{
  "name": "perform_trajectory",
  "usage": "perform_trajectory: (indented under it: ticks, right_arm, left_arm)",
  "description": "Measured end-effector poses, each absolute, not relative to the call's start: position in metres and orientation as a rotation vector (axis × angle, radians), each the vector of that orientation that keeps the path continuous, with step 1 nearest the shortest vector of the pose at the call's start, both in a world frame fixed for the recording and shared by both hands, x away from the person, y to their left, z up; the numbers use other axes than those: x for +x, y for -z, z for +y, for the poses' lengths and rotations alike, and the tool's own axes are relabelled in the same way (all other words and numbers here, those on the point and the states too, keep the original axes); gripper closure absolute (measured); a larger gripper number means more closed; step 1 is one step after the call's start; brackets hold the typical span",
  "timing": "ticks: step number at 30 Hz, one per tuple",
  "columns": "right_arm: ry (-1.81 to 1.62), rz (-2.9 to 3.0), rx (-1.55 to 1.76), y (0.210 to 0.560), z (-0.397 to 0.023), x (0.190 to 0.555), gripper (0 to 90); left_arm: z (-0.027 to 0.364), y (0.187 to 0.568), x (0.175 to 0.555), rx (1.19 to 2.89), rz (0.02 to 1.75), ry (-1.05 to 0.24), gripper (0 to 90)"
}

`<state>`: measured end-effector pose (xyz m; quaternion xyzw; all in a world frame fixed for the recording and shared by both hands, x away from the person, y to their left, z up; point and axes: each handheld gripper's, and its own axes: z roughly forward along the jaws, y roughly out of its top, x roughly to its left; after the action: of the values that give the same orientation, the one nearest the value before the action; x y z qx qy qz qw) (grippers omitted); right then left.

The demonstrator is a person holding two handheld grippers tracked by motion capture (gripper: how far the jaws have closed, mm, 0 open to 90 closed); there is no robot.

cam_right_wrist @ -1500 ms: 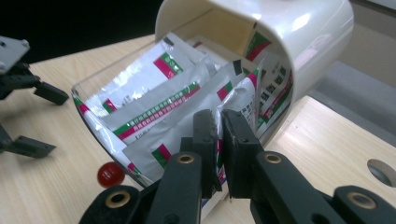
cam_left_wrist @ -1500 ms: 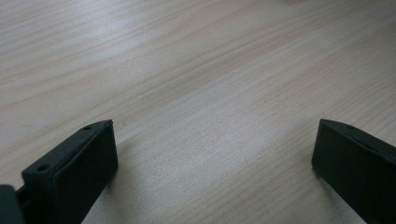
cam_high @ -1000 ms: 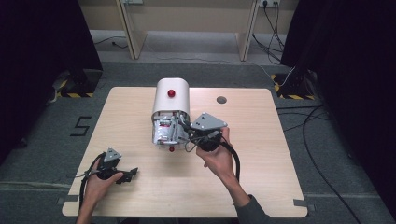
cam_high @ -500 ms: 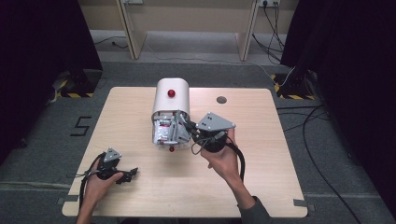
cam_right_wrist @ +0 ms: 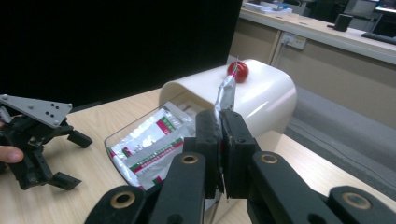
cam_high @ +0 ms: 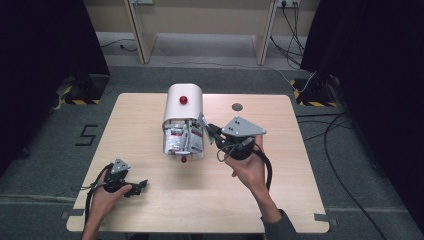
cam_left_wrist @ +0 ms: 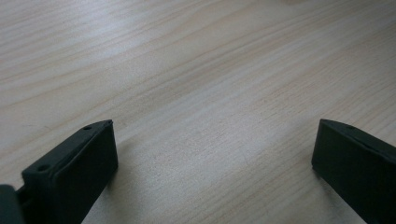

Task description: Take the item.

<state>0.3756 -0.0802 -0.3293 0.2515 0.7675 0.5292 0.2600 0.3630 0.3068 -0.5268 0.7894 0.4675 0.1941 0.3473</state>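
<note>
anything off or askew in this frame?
Nothing spilled or damaged. The right claw is shut on one silver sachet, held upright beside the white container; the other sachets lie inside its clear drawer. The left claw rests open over the bare table.

Light wood table (cam_high: 150, 115), white domed bin (cam_high: 183, 107), possibly sachets inside, dark disc (cam_high: 237, 106)
</note>
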Motion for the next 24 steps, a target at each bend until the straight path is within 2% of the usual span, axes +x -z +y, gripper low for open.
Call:
perform_trajectory:
  ticks: [24]
  right_arm:
    - [-1.375,2.057,0.787,0.351,-0.121,0.388,87.1]
  left_arm:
    - [0.307,0.527,0.363,2.046,1.214,-0.503,0.0]
